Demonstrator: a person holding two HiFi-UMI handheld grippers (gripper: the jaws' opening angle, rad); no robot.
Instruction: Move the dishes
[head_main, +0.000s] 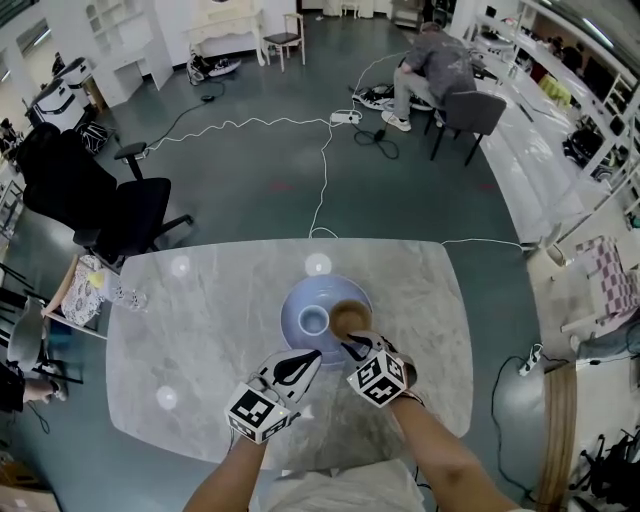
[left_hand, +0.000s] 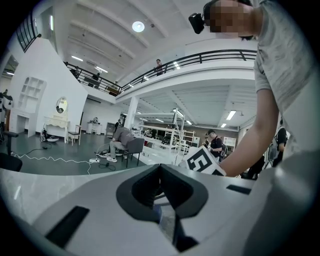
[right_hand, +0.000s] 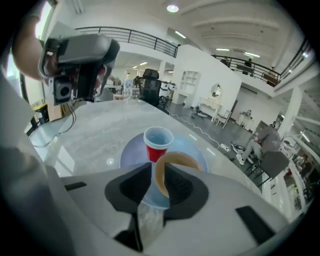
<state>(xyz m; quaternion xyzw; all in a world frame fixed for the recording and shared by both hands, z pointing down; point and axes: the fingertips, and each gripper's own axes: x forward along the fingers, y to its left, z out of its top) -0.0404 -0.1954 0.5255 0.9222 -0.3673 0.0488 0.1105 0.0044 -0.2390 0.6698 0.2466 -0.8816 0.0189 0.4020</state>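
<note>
The right gripper (head_main: 350, 345) is clamped on the rim of the small tan-brown round bowl (right_hand: 177, 160), one jaw inside the rim and one outside. The bowl is tipped up on edge. It hangs over the right side of the wide pale-blue round plate (head_main: 295, 300), and I can't tell whether its lower edge is touching the plate.

That plate sits about mid-way across the grey marble table (head_main: 200, 330), well in from every edge. The red plastic cup with the pale inside (right_hand: 158, 142) stands upright at the plate's centre, just left of the bowl.

The left gripper (head_main: 305, 362) is at the plate's near rim with its jaws closed together. A sliver of blue shows at the slit in its own view, but there's no telling whether it actually pinches the rim.

So one dish is in hand and looks like the first piece to go. The cup and the plate are both untouched in place, and no spot to put anything down stands out. I'd call it early going, with most of the move left to do.
</note>
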